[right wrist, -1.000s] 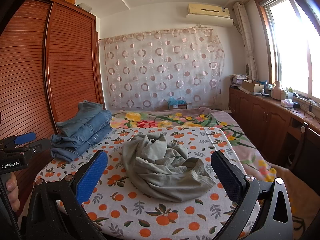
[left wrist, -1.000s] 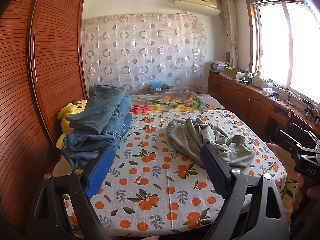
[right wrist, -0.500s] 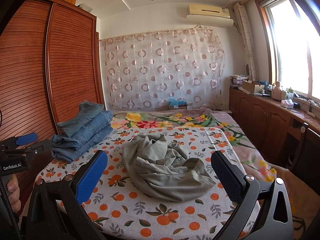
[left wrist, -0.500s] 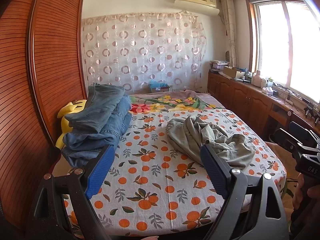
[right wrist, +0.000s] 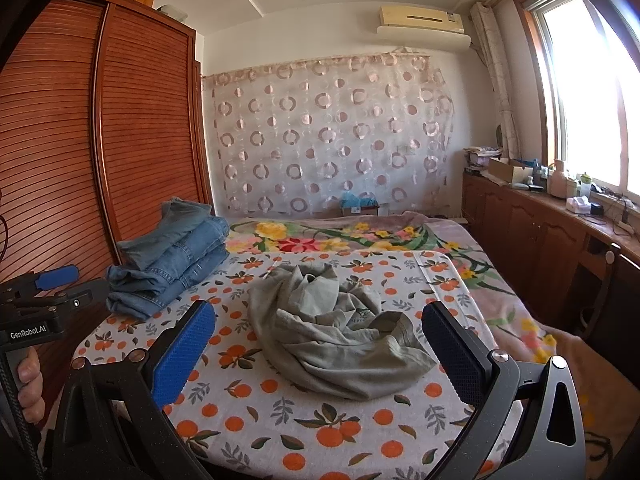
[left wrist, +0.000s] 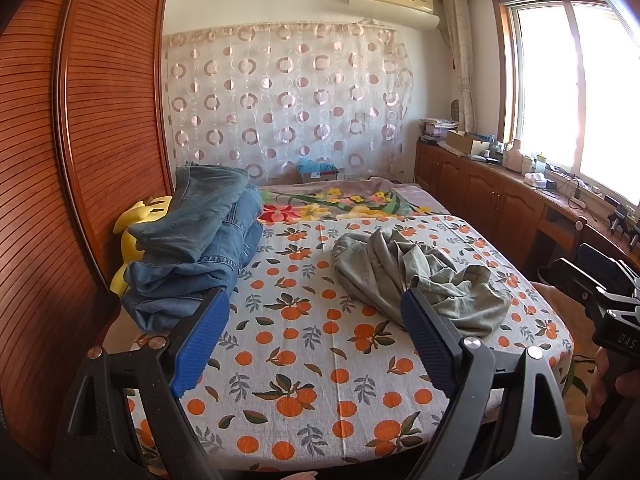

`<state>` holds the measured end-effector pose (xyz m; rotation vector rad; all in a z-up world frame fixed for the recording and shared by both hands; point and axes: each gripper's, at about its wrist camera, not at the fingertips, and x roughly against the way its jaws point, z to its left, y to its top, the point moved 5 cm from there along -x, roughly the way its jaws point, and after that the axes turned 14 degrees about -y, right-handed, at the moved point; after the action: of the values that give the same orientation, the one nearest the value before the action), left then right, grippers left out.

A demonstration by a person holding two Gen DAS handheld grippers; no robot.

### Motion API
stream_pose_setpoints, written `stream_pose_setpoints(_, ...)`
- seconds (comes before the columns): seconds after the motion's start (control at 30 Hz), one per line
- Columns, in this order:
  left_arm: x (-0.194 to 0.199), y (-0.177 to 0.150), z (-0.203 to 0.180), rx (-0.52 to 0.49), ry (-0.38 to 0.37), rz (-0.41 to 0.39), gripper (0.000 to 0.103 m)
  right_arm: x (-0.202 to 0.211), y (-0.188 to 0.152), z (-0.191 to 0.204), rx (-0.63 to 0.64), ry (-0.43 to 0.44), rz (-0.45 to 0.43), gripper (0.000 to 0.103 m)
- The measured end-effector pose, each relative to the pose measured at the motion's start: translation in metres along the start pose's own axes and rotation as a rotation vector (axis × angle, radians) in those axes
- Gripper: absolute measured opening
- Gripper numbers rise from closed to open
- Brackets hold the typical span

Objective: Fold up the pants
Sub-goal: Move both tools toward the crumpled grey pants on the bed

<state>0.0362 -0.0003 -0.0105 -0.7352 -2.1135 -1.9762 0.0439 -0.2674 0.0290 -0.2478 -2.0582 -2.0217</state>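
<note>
**Grey-green pants wait crumpled on the bed**

Left wrist view: left gripper point(left wrist: 314, 340) is spread wide, empty, hovering short of the pants point(left wrist: 416, 276) heaped on the orange-print sheet point(left wrist: 320, 364), likely before a first grab. Folded jeans point(left wrist: 200, 240) partly hide a yellow toy point(left wrist: 132, 228).

Right wrist view: right gripper point(right wrist: 318, 354) likewise gapes, framing the pants point(right wrist: 336, 324); waistband and legs are indistinguishable.

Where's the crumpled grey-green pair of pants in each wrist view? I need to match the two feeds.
Left wrist view: the crumpled grey-green pants lie right of centre on the orange-print bedsheet, partly behind the right blue pad.
Right wrist view: the pants sit dead centre, between the two blue pads.
Shared landmark: the stack of folded blue jeans, left of the pants in both.
</note>
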Motion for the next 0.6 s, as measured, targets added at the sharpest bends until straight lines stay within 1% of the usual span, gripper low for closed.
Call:
stream_pose_setpoints(0.17, 0.001, -0.004, -0.001, 0.004, 0.0, 0.01, 0.088, -0.002, -0.002, -0.001, -0.001, 0.001, 0.009, 0.103)
stream_pose_setpoints(0.3, -0.007, -0.012, 0.0, 0.013, -0.007, 0.034, 0.088, -0.005, -0.006, -0.001, 0.001, 0.014, 0.025, 0.103)
stream_pose_setpoints(0.6, -0.04, -0.043, 0.015, 0.047, -0.049, 0.125, 0.088, -0.027, -0.02, -0.009, 0.026, -0.019, 0.09, 0.102)
